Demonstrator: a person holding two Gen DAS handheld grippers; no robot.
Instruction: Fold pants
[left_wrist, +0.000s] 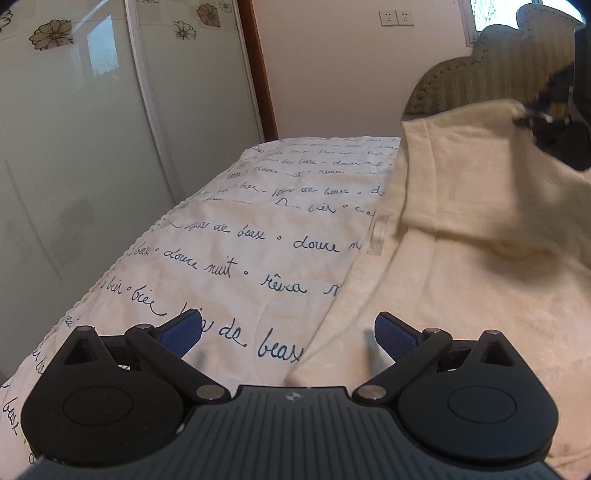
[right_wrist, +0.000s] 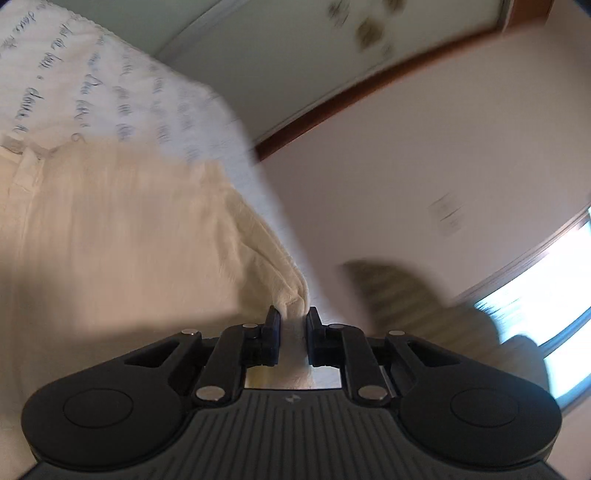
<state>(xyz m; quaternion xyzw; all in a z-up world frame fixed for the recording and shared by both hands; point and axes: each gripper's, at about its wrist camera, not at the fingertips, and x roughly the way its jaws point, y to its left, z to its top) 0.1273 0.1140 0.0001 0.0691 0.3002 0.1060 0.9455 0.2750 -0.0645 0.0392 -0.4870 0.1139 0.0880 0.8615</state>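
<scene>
Two grippers work over the bed. Nearest in the left wrist view, the left gripper (left_wrist: 288, 338) hangs with its blue-padded fingers (left_wrist: 183, 332) spread wide and nothing between them; one pad sits above the printed bedspread (left_wrist: 236, 236), the other above the near edge of the cream pants (left_wrist: 461, 295). Those pants lie along the bed's right side, their left edge running diagonally across the script-printed cover. Farther up, one end of the pants is lifted off the bed and folded toward the camera, hanging from the right gripper (left_wrist: 535, 116), which shows dark and blurred at the upper right edge. In the right wrist view, the right gripper (right_wrist: 293, 317) is clenched on a bunched corner of the pants (right_wrist: 129, 229), the cloth pinched between its jaws. Beyond the bed stand a padded headboard (left_wrist: 491, 70), a pink wall with two sockets (left_wrist: 396, 17), and frosted wardrobe doors (left_wrist: 92, 147) along the bed's left edge.
</scene>
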